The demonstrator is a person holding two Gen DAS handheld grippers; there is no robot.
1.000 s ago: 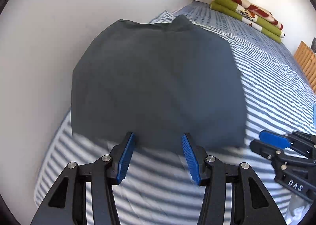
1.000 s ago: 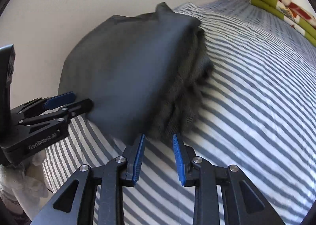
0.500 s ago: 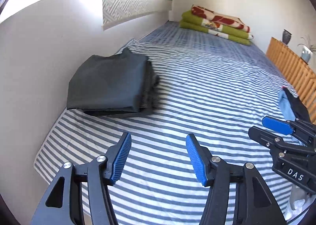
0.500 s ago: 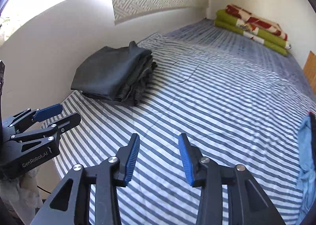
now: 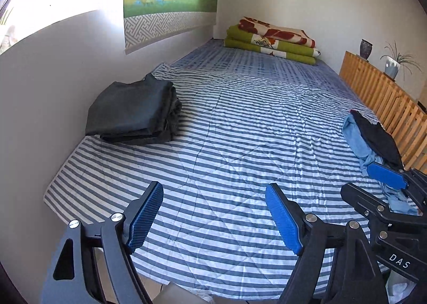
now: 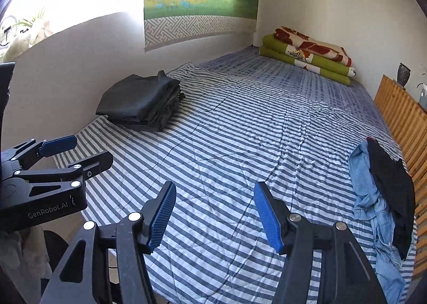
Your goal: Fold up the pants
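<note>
Both the left gripper [image 5: 213, 217] and right gripper [image 6: 214, 214] hang spread and empty over the striped bed [image 6: 240, 143]; the folded dark pants [image 6: 141, 99] sit stacked by the wall; the unfolded pile [image 6: 379, 191] looks soft, limp, best pinched at a waistband.

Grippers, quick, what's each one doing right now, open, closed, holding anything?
Left gripper: open, holding nothing, above the striped bed cover.
Right gripper: open, holding nothing.
</note>
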